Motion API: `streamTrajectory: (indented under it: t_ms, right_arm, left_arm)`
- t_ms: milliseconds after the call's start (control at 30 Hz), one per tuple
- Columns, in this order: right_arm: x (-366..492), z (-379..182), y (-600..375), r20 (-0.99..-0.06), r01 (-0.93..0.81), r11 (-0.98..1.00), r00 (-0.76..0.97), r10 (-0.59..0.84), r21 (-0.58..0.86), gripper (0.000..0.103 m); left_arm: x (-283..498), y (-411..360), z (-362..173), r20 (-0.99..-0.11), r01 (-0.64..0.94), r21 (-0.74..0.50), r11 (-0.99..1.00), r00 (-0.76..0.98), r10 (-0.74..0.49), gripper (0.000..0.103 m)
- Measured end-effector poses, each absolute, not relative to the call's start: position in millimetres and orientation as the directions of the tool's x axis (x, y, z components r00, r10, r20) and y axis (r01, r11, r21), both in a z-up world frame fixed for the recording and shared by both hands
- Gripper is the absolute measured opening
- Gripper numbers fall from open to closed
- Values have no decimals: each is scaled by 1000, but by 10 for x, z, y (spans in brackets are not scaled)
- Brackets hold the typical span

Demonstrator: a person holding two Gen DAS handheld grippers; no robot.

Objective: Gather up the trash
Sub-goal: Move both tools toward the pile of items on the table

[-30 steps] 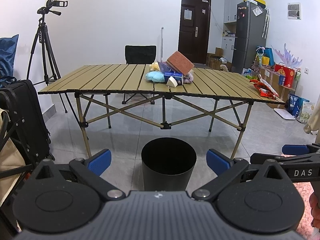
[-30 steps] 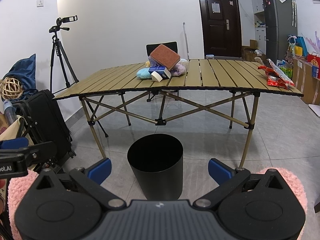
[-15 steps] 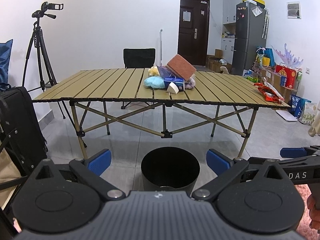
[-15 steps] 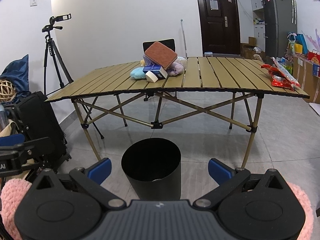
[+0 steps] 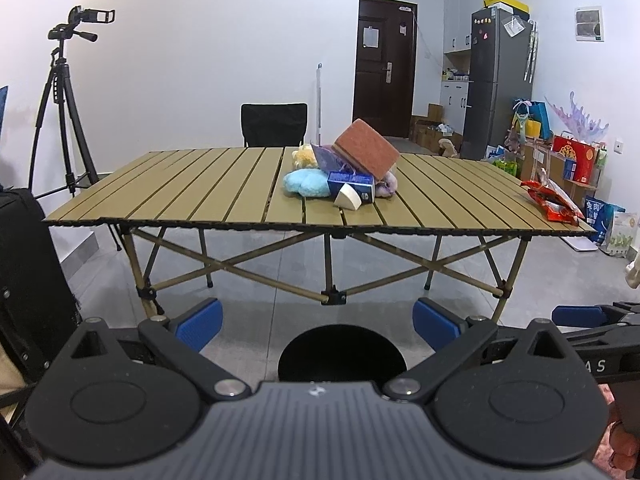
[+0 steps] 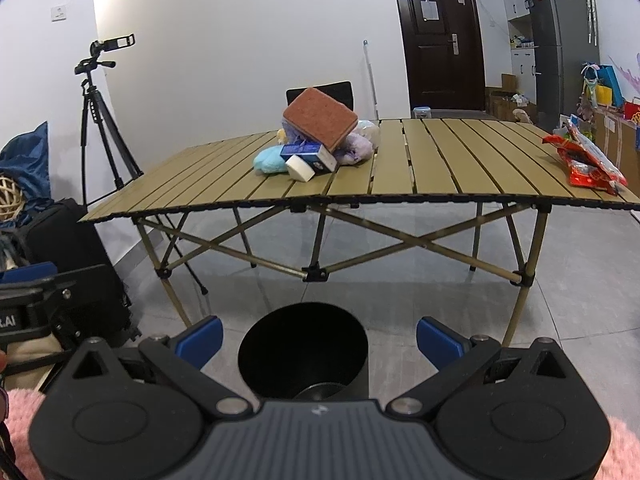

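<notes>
A black trash bin (image 5: 342, 350) stands on the floor in front of a slatted folding table (image 5: 200, 200); it also shows in the right wrist view (image 6: 303, 350). A pile sits mid-table: a brown sponge (image 5: 366, 152), a blue box (image 5: 352, 185), a white wedge (image 5: 347, 200) and plush toys (image 5: 306, 184). The pile also shows in the right wrist view (image 6: 316, 136). Red snack wrappers (image 5: 552, 200) lie at the table's right end. My left gripper (image 5: 318, 320) is open and empty above the bin. My right gripper (image 6: 319, 336) is open and empty too.
A camera tripod (image 5: 64, 112) stands at the left wall. A black suitcase (image 5: 24, 280) is at the left. A black chair (image 5: 274, 124) stands behind the table. A fridge (image 5: 496, 84) and bags (image 5: 576, 160) fill the right side.
Both grippers have risen and moved closer to the table, so the bin has slid down toward the bottom of both views. Both stay open.
</notes>
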State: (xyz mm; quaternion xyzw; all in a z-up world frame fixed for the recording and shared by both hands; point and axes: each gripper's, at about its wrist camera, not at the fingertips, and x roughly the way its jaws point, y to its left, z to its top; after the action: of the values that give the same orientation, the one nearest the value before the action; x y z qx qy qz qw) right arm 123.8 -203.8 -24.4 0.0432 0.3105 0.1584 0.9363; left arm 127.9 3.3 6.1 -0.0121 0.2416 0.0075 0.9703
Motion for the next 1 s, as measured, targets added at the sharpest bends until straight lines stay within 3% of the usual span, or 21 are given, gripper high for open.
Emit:
streamTrajectory:
  t_ms: [533,1000]
  right_arm:
    - [2157,-197,-1980,-508,-236,956,810,293,174,103]
    - [3043,-240,-1649,-463,-274,952,832,304,133,103]
  left_arm:
    - [2164,122,114,-416,-15,-28,999,909,2,103]
    - [2946,411,102,-392,-139,-49,989,913,109,103]
